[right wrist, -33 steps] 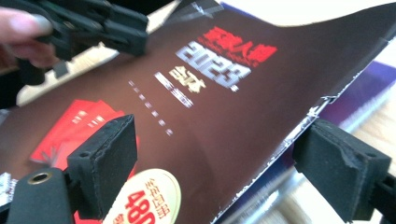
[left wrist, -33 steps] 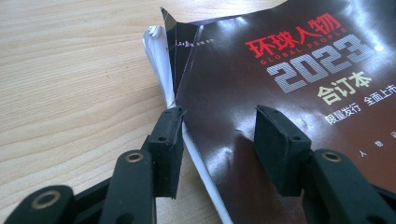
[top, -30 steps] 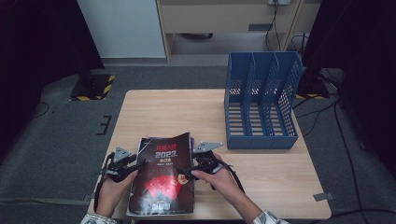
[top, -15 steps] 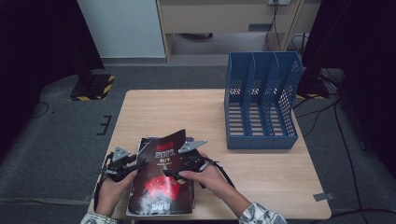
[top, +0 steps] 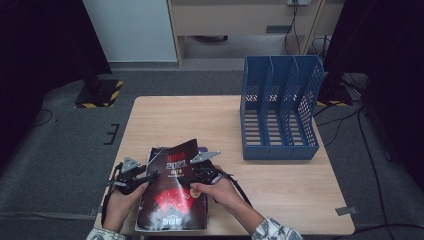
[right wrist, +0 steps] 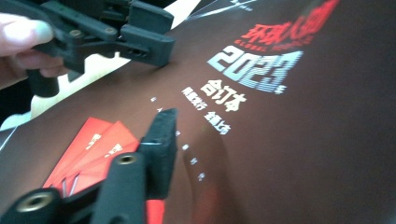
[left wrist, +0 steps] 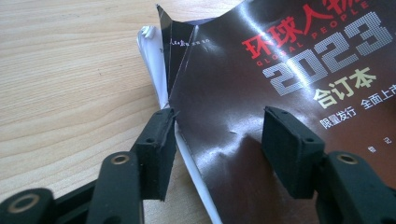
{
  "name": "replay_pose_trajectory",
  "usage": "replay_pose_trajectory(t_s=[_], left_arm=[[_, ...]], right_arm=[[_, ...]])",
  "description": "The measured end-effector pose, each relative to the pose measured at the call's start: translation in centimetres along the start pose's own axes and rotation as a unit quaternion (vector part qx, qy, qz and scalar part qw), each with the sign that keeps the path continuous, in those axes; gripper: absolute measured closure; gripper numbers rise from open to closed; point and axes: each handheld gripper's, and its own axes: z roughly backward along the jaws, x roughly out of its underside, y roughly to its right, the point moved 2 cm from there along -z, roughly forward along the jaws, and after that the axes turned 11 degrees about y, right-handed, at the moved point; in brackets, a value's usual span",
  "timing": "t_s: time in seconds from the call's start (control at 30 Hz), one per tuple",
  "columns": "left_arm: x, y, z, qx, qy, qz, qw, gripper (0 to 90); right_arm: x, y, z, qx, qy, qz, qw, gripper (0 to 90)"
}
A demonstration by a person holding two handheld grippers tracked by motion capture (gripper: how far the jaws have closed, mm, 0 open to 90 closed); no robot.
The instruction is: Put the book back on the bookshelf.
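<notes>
A magazine (top: 172, 195) with a dark glossy cover, red fans and "2023" lies at the table's front left, its far edge curled up off white pages (left wrist: 152, 65). My left gripper (top: 142, 179) straddles the cover's left edge (left wrist: 219, 135). Its jaws have just been opening: one pad (left wrist: 159, 149) sits at the edge and the other (left wrist: 289, 144) over the cover, without pressing. My right gripper (top: 192, 176) reaches onto the cover from the right. Its jaws have just been closing. One fingertip (right wrist: 159, 135) rests on top; the raised cover (right wrist: 289, 140) hides the other.
A blue three-slot file rack (top: 280, 115) stands at the back right of the wooden table (top: 200, 115). A yellow-and-black striped base (top: 100, 92) sits on the grey floor to the left. The left gripper (right wrist: 140, 42) appears across the magazine in the right gripper view.
My right gripper has slid left from the magazine's right side onto its cover. The cover's far edge has risen and curled. The left gripper has stayed at the left edge.
</notes>
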Motion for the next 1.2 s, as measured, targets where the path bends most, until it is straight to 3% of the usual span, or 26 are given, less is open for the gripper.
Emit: replay_pose_trajectory(t_s=[0.17, 0.3, 0.43, 0.7, 0.8, 0.87, 0.97, 1.13, 1.2], left_arm=[[-0.4, 0.1, 0.1, 0.001, 0.01, 0.0, 0.9999, 34.7], [-1.0, 0.2, 0.6, -0.001, 0.04, 0.0, 0.9992, 28.5], [-1.4, 0.1, 0.7, 0.007, 0.067, 0.019, 0.9975, 20.0], [-1.7, 0.5, 0.0, 0.034, 0.069, 0.026, 0.9967, 10.7], [-2.3, 0.4, -1.2, 0.043, 0.073, 0.037, 0.9957, 9.4], [-2.9, 0.3, -1.8, 0.041, 0.075, 0.028, 0.9959, 8.0], [-3.7, 0.4, -2.4, 0.042, 0.086, 0.022, 0.9952, 7.9], [-3.4, 1.2, -2.5, 0.059, 0.08, 0.022, 0.9947, 7.9], [-3.1, 1.7, -2.7, 0.064, 0.069, 0.008, 0.9956, 8.9]], right_arm=[[-0.2, 0.6, 0.4, 0.003, 0.02, -0.02, 0.9996, 70.4], [-1.0, 0.5, 1.1, 0.009, 0.037, -0.002, 0.9993, 75.7], [-1.7, 0.6, 2.0, 0.022, 0.056, 0.021, 0.998, 79.0], [-2.7, 1.6, 3.5, 0.051, 0.082, 0.038, 0.9946, 81.0], [-3.9, 2.0, 4.3, 0.068, 0.101, 0.067, 0.9904, 81.7], [-4.5, 2.0, 4.7, 0.078, 0.107, 0.081, 0.9879, 82.1], [-5.4, 2.2, 5.0, 0.088, 0.12, 0.086, 0.9851, 83.4], [-6.2, 2.3, 5.1, 0.101, 0.151, 0.098, 0.9784, 84.7], [-6.2, 2.2, 5.2, 0.099, 0.153, 0.109, 0.9772, 84.9]])
